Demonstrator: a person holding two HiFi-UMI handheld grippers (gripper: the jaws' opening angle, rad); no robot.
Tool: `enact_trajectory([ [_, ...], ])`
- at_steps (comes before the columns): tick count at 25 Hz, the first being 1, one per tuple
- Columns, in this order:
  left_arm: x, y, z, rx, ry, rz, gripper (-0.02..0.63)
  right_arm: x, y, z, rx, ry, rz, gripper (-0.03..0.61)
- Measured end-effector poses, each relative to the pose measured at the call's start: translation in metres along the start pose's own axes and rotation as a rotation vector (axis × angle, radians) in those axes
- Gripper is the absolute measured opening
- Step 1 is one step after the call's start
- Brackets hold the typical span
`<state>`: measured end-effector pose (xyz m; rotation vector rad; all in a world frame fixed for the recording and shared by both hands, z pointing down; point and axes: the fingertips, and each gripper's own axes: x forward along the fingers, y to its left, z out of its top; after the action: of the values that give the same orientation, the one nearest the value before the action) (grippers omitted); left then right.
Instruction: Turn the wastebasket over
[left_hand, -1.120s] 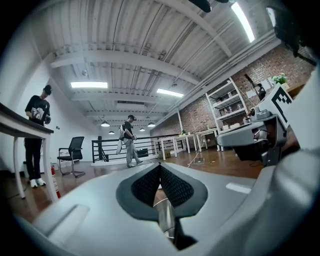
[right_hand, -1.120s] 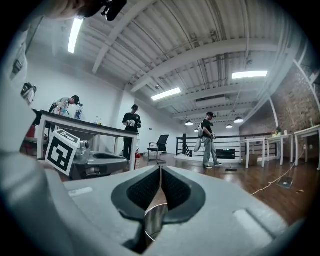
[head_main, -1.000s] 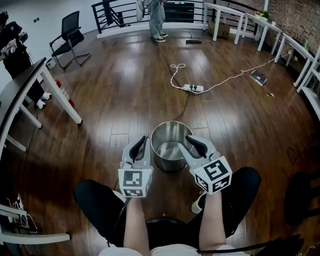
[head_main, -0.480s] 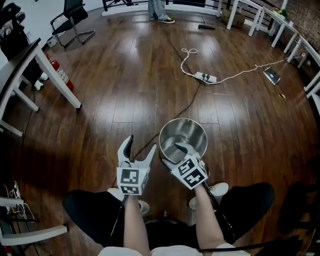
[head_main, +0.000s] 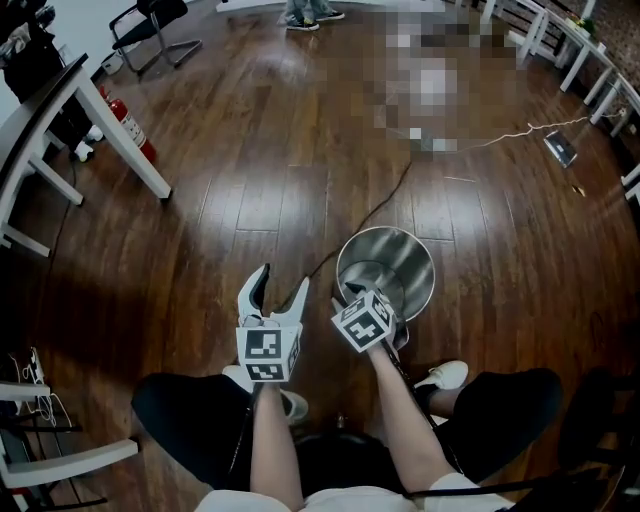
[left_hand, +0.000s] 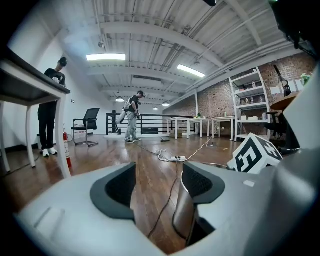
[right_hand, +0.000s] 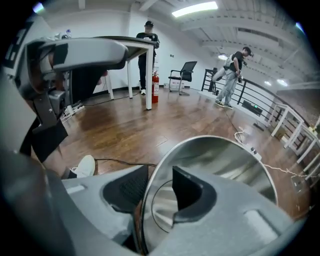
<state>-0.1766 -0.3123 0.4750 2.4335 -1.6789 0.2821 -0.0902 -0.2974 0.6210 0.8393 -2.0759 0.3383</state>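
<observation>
Our left gripper (head_main: 282, 280), jaws wide, just eased inward, empty, hangs at 8 o'clock of the upright wastebasket (head_main: 400, 262) on the floor (head_main: 250, 200). Our right gripper (right_hand: 160, 182) straddles its 7 o'clock rim (right_hand: 143, 202), jaws half open, just closing, not yet pinching. We should clamp firmly before tipping toward 12 o'clock.

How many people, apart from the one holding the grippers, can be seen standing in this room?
2. One person stands behind the table on the left; the other person stands near the railing at the back. More may be out of frame.
</observation>
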Motion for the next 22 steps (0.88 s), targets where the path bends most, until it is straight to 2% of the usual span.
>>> enact_trajectory([
  [3,-0.002,0.001,0.001,-0.002,-0.001,0.001,0.318,0.002,0.006,0.000,0.033,0.025,0.026,0.058],
  [7,-0.007,0.005,0.007,-0.007,-0.014,0.007,0.311,-0.004,0.007,0.002,0.108,0.018,0.022,0.044],
  [11,-0.012,0.011,0.010,-0.005,-0.026,0.020,0.307,-0.022,0.004,0.009,0.154,-0.038,0.057,0.037],
  [14,-0.014,0.017,0.010,-0.033,-0.015,0.040,0.299,-0.044,-0.004,0.025,0.225,-0.138,0.119,0.037],
  [17,-0.013,0.015,0.011,-0.038,-0.008,0.037,0.295,-0.069,-0.017,0.039,0.361,-0.292,0.217,0.035],
  [22,-0.012,0.001,0.010,-0.037,-0.009,0.009,0.291,-0.094,-0.046,0.028,0.602,-0.533,0.415,0.035],
])
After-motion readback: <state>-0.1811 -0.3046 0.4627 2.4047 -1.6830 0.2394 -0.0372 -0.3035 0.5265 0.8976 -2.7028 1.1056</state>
